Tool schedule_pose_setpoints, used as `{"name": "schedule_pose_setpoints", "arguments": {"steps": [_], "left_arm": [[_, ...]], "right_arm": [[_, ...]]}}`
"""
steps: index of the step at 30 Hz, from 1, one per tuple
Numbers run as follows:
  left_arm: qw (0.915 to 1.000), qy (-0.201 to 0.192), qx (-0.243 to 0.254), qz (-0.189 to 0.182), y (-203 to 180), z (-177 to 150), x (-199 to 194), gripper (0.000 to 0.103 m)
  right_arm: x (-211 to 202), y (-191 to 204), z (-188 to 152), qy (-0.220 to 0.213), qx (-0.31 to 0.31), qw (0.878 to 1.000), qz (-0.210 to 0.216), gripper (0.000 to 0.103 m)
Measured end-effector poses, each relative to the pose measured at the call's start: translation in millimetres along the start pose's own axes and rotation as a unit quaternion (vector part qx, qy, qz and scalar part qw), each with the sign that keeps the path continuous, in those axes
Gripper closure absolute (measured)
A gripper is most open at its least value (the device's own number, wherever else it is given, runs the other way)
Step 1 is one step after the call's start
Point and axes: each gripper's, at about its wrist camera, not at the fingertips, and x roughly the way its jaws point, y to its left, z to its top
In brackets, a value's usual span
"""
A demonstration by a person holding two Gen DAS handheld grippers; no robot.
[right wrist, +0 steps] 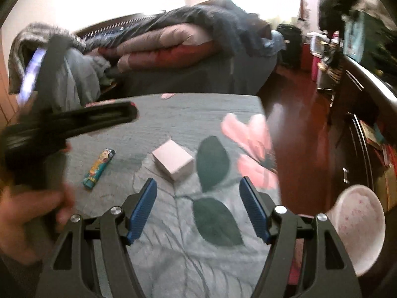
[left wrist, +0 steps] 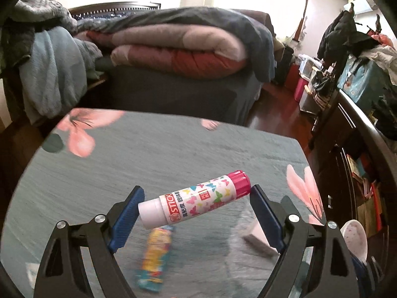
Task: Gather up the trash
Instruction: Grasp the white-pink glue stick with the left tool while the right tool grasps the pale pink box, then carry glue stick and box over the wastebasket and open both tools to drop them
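Left gripper (left wrist: 197, 202) holds a glue stick (left wrist: 194, 200) lengthwise across its wide-set jaws, white base at the left pad, pink cap at the right pad, lifted clear of the table (left wrist: 124, 161). The table has a grey-green cloth with pink flowers. Below the glue stick a lighter (left wrist: 155, 258) lies on the cloth, blurred. Just right of the lighter sits a small pink box (left wrist: 258, 238), partly hidden by the right finger. Right gripper (right wrist: 198, 207) hangs over the same table, jaws partly apart, nothing between them. Beyond its tips sits the box (right wrist: 173, 161); the lighter (right wrist: 99, 168) lies left of that box. A pale bowl-shaped container (right wrist: 357, 228) sits off the table's right edge.
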Motion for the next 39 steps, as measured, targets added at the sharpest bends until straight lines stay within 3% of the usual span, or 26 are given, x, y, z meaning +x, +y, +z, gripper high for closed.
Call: {"name": "schedule_pose_setpoints", "arguments": {"steps": [6,11,13,15,16,17,28,34,39], "left_arm": [[0.9998,-0.018,0.002,0.002,23,9,-16,0.017],[0.9997,-0.022,-0.003,0.007,41,10,-21,0.017],[0.9997,-0.021,-0.006,0.009,45,10,-20,0.017],[0.9997,-0.020,-0.007,0.009,48,10,-19,0.017],[0.9998,-0.019,-0.008,0.008,49,9,-19,0.017],[0.9998,-0.018,-0.009,0.008,50,9,-19,0.017],[0.9998,-0.021,-0.006,0.000,35,2,-38,0.017],[0.9993,-0.030,0.014,-0.017,10,-4,-60,0.017],[0.9979,-0.036,0.036,-0.040,-23,-11,-75,0.017]], "right_arm": [[65,23,21,0.052,-0.046,0.998,-0.003,0.033],[87,25,26,0.064,-0.033,0.997,0.011,0.032],[88,28,27,0.064,-0.037,0.997,0.009,0.035],[87,32,29,0.060,-0.038,0.997,0.013,0.049],[86,33,28,0.060,-0.042,0.997,0.010,0.050],[84,34,27,0.059,-0.043,0.997,0.010,0.056],[22,16,-3,0.034,-0.006,0.999,0.029,0.056],[-32,-4,-28,0.005,0.027,0.999,0.033,0.056],[-72,-26,-48,-0.020,0.053,0.998,0.011,0.055]]}}
